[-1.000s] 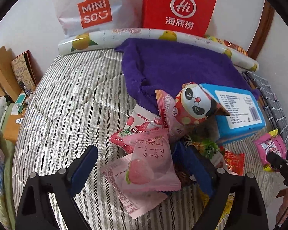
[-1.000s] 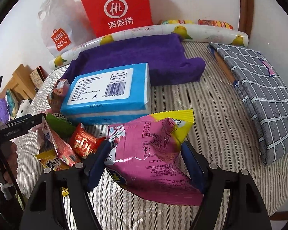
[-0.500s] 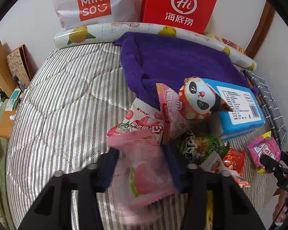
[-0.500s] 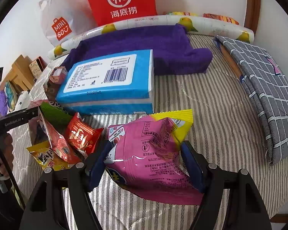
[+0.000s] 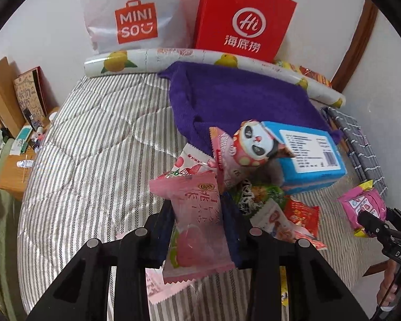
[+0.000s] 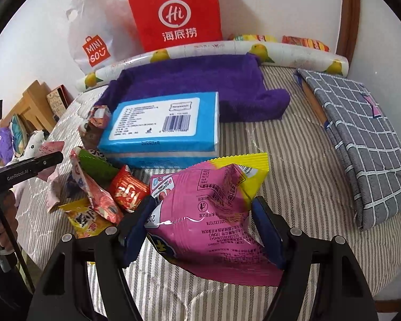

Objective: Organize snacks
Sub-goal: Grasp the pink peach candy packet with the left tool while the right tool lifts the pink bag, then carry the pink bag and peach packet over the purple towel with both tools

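Observation:
My left gripper (image 5: pixel 199 214) is shut on a pale pink peach snack packet (image 5: pixel 192 222) and holds it above the striped bed. A second pink packet (image 5: pixel 157 286) lies under it. My right gripper (image 6: pixel 203 214) is shut on a magenta and yellow snack bag (image 6: pixel 208 208), which also shows in the left wrist view (image 5: pixel 361 208). A pile of snacks lies beside a blue box (image 5: pixel 310 155): a panda packet (image 5: pixel 254 144), a green packet (image 5: pixel 259 195) and a red packet (image 5: pixel 302 214). The box (image 6: pixel 163 128) and red packet (image 6: pixel 128 190) show in the right wrist view too.
A purple towel (image 5: pixel 238 101) lies behind the box. A red Hi bag (image 5: pixel 243 18), a white Miniso bag (image 5: pixel 131 18) and a lemon-print roll (image 5: pixel 147 58) stand along the wall. A grey checked cloth (image 6: pixel 361 133) lies at the right. A wooden bedside stand (image 5: pixel 13 176) is at the left.
My left gripper closed on the pale pink peach packet and lifted it off the pile. The right gripper kept its hold on the magenta bag and shifted little.

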`<state>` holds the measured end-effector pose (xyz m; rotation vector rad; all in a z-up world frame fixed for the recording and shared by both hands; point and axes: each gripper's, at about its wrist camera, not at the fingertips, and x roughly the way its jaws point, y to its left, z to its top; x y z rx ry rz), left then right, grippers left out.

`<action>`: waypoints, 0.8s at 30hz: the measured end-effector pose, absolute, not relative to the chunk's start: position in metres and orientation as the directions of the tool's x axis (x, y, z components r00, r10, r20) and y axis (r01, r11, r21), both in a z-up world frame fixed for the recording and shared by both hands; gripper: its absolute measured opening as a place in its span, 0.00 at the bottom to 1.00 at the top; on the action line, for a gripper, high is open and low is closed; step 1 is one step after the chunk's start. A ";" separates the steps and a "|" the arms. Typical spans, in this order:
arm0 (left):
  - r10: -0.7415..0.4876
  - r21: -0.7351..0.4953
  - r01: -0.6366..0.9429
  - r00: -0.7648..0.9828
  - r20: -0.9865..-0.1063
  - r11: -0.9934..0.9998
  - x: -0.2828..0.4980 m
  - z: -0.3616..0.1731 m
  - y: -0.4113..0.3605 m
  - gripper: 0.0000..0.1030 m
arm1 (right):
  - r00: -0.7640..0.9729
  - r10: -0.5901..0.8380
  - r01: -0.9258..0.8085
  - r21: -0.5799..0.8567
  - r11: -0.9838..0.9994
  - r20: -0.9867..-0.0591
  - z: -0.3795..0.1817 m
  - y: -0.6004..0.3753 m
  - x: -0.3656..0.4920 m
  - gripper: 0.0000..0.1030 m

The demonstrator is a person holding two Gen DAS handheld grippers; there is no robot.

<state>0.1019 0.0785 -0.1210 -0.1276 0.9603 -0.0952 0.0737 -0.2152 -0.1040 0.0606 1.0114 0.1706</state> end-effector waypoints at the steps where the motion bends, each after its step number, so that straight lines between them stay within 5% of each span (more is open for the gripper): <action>1: -0.139 -0.150 0.028 0.574 -0.807 0.988 0.100 -0.118 0.077 0.32 | 0.522 0.170 -0.115 0.129 0.985 -0.836 -0.102 -0.215 0.073 0.71; 24: -0.231 -0.153 0.175 0.648 -0.726 0.973 0.112 -0.034 0.010 0.32 | 0.640 0.192 -0.119 0.151 0.981 -0.744 -0.016 -0.215 0.095 0.71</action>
